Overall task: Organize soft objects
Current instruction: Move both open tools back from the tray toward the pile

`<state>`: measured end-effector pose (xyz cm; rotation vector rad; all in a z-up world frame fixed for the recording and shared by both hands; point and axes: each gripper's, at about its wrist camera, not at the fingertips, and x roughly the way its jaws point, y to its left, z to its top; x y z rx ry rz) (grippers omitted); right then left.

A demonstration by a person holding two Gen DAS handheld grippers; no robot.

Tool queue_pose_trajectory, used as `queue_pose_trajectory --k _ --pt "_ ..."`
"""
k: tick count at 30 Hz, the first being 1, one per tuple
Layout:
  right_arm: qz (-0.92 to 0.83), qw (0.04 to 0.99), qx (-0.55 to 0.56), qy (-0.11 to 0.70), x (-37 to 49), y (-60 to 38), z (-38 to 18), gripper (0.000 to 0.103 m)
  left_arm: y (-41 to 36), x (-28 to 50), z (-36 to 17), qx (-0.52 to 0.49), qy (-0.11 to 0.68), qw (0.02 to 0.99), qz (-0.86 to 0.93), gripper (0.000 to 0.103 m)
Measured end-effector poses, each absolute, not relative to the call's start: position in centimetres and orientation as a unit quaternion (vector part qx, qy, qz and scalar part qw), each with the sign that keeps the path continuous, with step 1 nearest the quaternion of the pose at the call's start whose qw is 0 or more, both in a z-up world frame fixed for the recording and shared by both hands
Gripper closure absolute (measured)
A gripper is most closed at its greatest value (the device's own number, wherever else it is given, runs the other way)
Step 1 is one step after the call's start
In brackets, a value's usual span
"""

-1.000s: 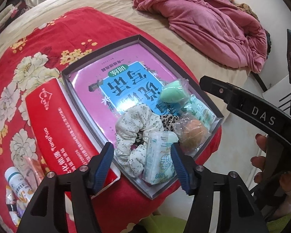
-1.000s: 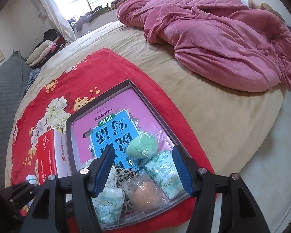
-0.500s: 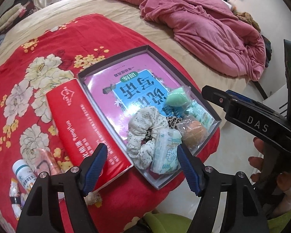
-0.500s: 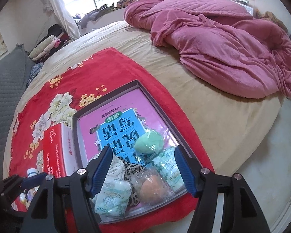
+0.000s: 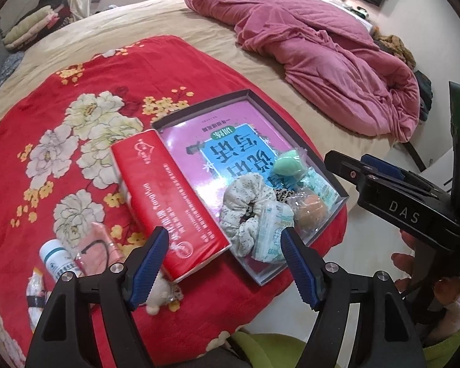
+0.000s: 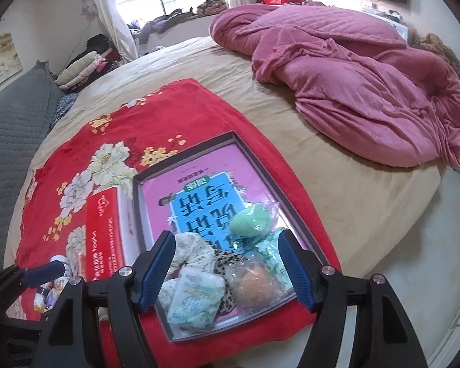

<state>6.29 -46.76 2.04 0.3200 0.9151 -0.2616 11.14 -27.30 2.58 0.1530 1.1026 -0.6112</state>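
Note:
A shallow grey box [image 5: 291, 136] [image 6: 184, 156] lies on a red flowered blanket [image 5: 76, 107], with a pink and blue book as its floor. Piled in its near corner are a floral scrunchie [image 5: 245, 196] [image 6: 193, 248], a leopard-print band [image 6: 227, 260], two tissue packs [image 5: 273, 230] [image 6: 196, 300], a green sponge egg [image 5: 286, 164] [image 6: 250, 222] and a bagged orange sponge [image 5: 311, 211] [image 6: 254, 282]. My left gripper [image 5: 224, 236] hangs open above the box's near edge. My right gripper [image 6: 225, 236] hovers over the pile, its jaws opening, with nothing between them.
A red tissue box [image 5: 168, 196] lies against the grey box's left side. A white bottle [image 5: 58, 257], a pink packet [image 5: 98, 245] and a small plush [image 5: 159, 291] sit at the near left. A rumpled pink quilt [image 5: 322, 46] covers the far right; floor lies beyond the bed's edge.
Both grippers have drawn back and up from the box, so more of the blanket shows. Both pairs of jaws stand wider. The pile in the box has not moved.

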Motion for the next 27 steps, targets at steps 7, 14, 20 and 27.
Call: queue_pose_trajectory --k 7,14,20,27 --pt "-0.102 0.884 0.139 0.434 6.3 -44.2 3.4 0.034 -24.5 10.5 3.4 0.058 0.508 0.816 -0.269 0.026" --pt "-0.081 0.892 0.124 0.428 6.3 -41.4 4.7 0.033 -20.7 10.0 4.0 0.037 0.507 0.825 -0.247 0.026" --pt "-0.058 0.898 0.109 0.423 6.6 -38.4 5.7 0.033 -17.5 9.7 4.4 0.020 0.504 0.834 -0.226 0.026" --pt "-0.036 0.902 0.091 0.419 6.6 -35.5 6.6 0.033 -13.1 9.5 4.6 -0.006 0.502 0.843 -0.194 0.026"
